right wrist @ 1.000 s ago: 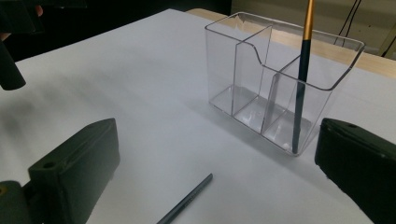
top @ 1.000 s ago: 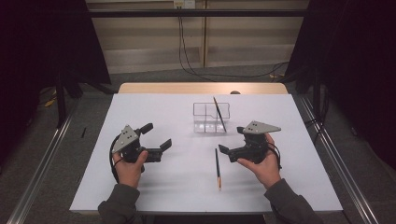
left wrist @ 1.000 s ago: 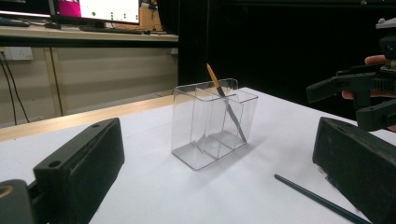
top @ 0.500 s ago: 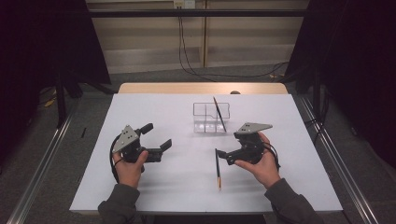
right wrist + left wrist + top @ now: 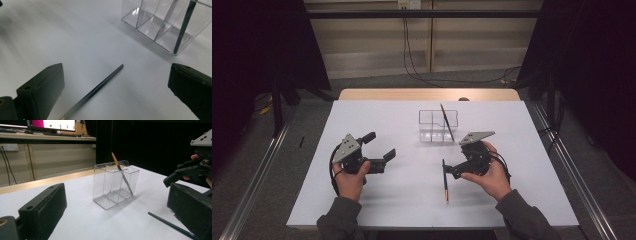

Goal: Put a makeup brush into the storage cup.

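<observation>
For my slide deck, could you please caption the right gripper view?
Open right claw poised above a dark pencil beside a clear organizer.

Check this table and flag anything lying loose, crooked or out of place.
One pencil lies flat on the white table, outside the clear organizer, between the open jaws of the right gripper. A second pencil stands tilted in the organizer's end compartment, as a leaning pencil would. Nothing looks spilled or damaged.
</observation>
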Demonstrator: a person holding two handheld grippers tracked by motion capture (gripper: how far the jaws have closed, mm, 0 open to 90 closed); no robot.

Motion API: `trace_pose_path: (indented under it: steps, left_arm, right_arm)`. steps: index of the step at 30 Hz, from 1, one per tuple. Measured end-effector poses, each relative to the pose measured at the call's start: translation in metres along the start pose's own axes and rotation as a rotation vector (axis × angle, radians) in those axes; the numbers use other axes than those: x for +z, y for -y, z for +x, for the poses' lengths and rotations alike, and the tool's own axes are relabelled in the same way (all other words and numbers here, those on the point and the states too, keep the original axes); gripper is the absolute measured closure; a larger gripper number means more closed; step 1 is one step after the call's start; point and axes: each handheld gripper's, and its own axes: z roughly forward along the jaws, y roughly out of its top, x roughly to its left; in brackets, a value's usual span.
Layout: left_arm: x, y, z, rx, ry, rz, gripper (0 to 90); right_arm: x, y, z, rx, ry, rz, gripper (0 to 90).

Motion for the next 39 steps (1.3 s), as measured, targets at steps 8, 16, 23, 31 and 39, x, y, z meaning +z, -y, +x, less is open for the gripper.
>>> trace_pose_path:
  steps: [8,16,23,31,39]
  left_arm:
    - [0.000,0.000,0.001,-0.003,-0.004,-0.005,2.2]
    - [0.000,0.000,0.002,0.009,-0.003,0.002,2.3]
    - [0.001,0.000,0.001,0.007,-0.003,0.000,2.3]
    - [0.002,0.000,0.000,0.006,-0.007,0.008,2.3]
    - [0.001,0.000,0.000,0.008,-0.008,0.010,2.4]
  right_arm:
    - [0.007,-0.002,0.004,-0.018,-0.021,0.077,1.2]
    - [0.013,-0.004,0.009,-0.067,-0.039,0.146,2.3]
    - [0.015,-0.004,0.010,-0.057,-0.030,0.208,2.5]
    - [0.018,-0.003,0.011,-0.055,-0.027,0.262,3.3]
    - [0.020,-0.004,0.015,-0.071,-0.029,0.290,4.1]
